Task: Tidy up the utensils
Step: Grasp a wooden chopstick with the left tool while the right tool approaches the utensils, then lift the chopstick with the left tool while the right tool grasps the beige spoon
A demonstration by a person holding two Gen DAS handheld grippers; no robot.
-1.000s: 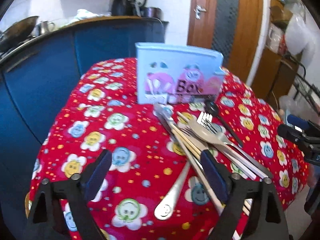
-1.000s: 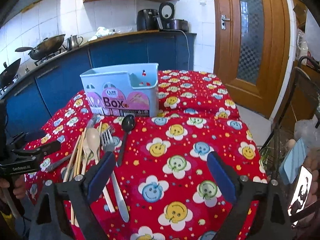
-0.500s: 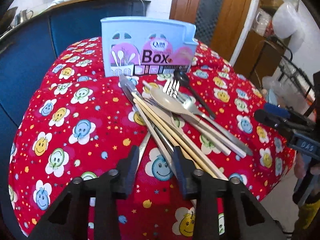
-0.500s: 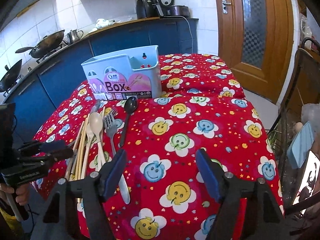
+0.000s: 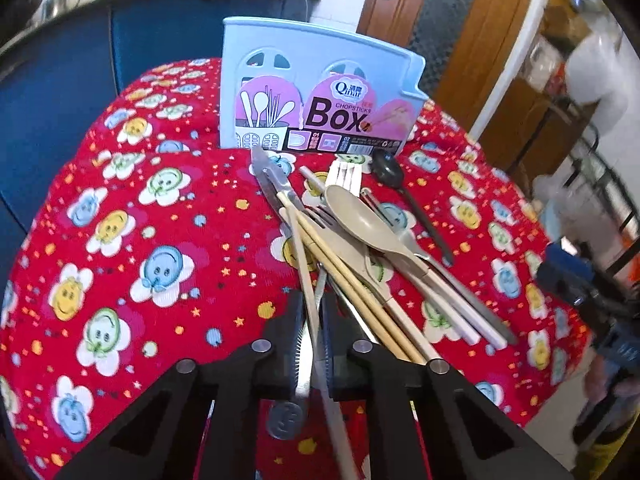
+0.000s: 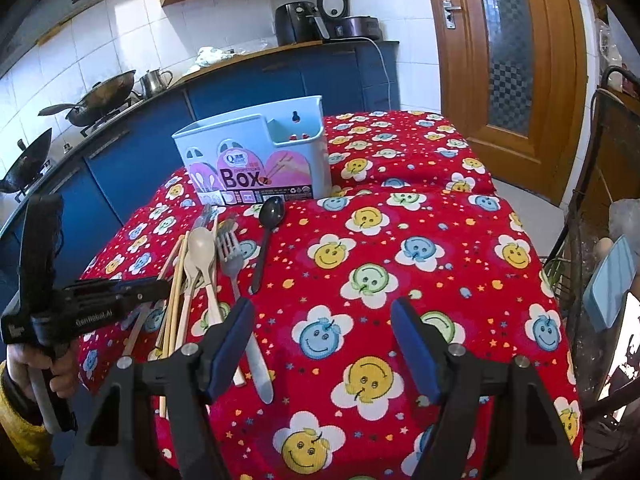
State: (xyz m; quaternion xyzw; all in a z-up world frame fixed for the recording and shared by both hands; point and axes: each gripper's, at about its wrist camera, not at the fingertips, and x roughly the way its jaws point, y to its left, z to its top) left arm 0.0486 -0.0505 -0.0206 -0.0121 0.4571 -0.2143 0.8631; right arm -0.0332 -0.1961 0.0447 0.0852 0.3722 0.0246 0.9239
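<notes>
A light blue chopsticks box (image 5: 320, 92) (image 6: 256, 152) stands upright at the back of the table. In front of it lies a pile of utensils: a beige spoon (image 5: 360, 220), a white fork (image 5: 346, 172), a black spoon (image 5: 388, 168), a steel knife (image 5: 268, 176) and wooden chopsticks (image 5: 360, 288). My left gripper (image 5: 310, 312) (image 6: 156, 286) is shut at the near end of the pile on a pale chopstick (image 5: 300, 248); a steel handle (image 5: 286, 416) also runs between its fingers. My right gripper (image 6: 324, 320) stands open over bare cloth, right of the pile, nothing between its fingers.
The table wears a red smiley-flower cloth (image 6: 400, 280). A blue kitchen counter (image 6: 280, 76) with woks (image 6: 100, 96) runs behind it. A wooden door (image 6: 500, 60) is at the back right and a wire rack (image 6: 592, 240) stands close to the table's right edge. A hand (image 6: 24, 364) holds the left gripper.
The left gripper's jaws went from wide open to shut around the chopstick, tilting down onto the pile. The right gripper's jaws narrowed a little and stayed over the cloth.
</notes>
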